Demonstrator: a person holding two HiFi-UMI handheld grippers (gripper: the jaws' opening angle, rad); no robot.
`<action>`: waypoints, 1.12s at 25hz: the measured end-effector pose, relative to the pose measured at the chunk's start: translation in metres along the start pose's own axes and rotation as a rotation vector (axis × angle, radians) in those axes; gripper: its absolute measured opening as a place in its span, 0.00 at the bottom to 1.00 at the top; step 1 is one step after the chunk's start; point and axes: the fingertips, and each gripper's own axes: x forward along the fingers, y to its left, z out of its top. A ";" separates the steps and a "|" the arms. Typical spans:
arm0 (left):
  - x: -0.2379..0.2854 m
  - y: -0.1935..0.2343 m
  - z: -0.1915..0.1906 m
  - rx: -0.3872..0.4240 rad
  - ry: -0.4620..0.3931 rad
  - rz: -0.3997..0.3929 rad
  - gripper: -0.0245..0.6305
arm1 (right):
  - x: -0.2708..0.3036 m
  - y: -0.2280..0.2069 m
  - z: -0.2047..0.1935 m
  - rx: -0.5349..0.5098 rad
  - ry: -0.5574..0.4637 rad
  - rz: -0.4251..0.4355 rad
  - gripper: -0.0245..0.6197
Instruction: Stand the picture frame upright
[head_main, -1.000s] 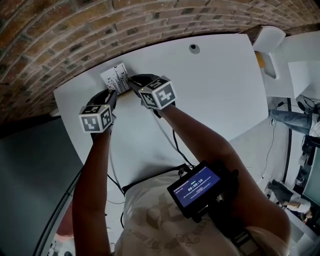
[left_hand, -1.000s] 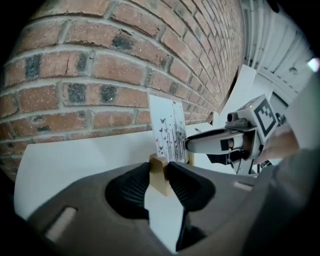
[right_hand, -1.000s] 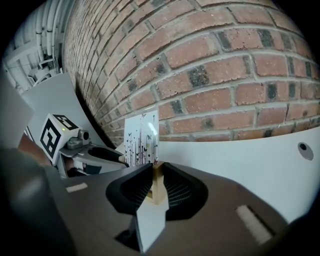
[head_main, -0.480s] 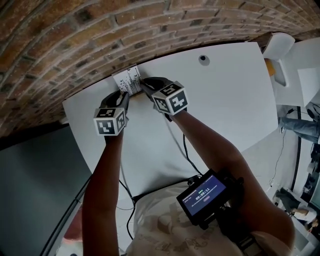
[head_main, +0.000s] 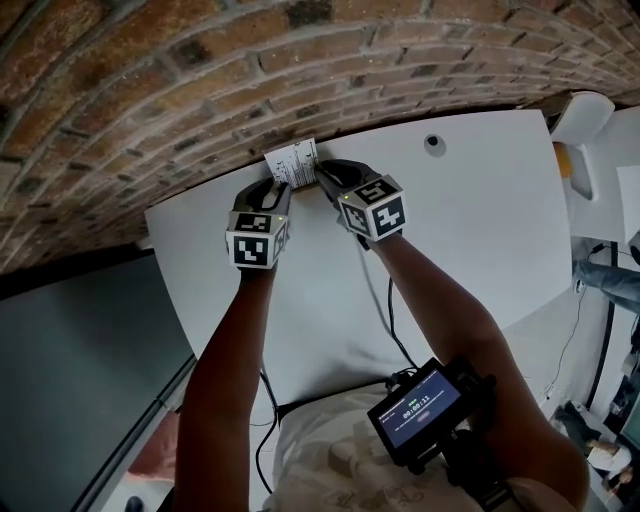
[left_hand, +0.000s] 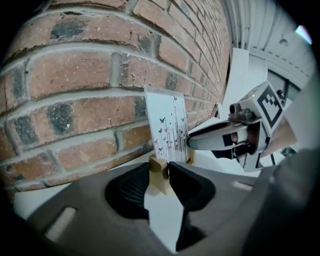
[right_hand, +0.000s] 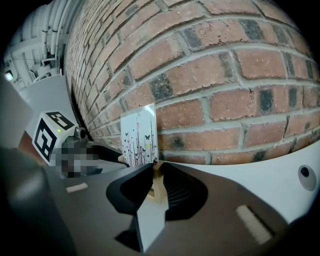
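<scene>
Compared with a second ago, the picture frame (head_main: 292, 162) shows less of its printed face in the head view and reads as a short, narrow strip, so it has been tipped up from a flatter tilt. Part of its shift across the picture is only the head camera moving. Both gripper views agree: the frame (left_hand: 167, 131) stands about vertical at the back edge of the worktop (head_main: 450, 220), just in front of the brick wall (head_main: 150, 90), butterfly print facing the grippers. The left gripper (left_hand: 160, 170) is still clamped on a small wooden foot (left_hand: 159, 172) at the frame's lower left corner, with the jaws pressed on either side of the block. The right gripper (right_hand: 155, 175) is likewise closed on a wooden foot (right_hand: 157, 182) at the lower right corner of the frame (right_hand: 139, 135). Neither has let go. Judgement: the standing-up is basically done, and what's left is opening both and seeing whether it stays up. Hard to tell: whether the frame's top or back touches the wall or stands just clear of it, and whether both feet sit flat on the worktop, since the jaws cover their bases. The frame's rear side is unseen. In the head view the marker cubes hide the fingertips of both grippers. In the right gripper view a mosaic patch covers part of the left gripper (right_hand: 117, 157).
</scene>
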 end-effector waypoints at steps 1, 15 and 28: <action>0.003 0.001 0.002 0.011 -0.002 0.006 0.23 | 0.001 -0.003 0.002 -0.005 -0.006 -0.003 0.15; 0.033 0.011 0.015 0.095 -0.032 0.055 0.23 | 0.011 -0.029 0.014 -0.067 -0.060 -0.027 0.15; 0.035 0.017 0.024 0.126 -0.020 0.083 0.26 | 0.017 -0.034 0.019 -0.078 -0.075 -0.059 0.19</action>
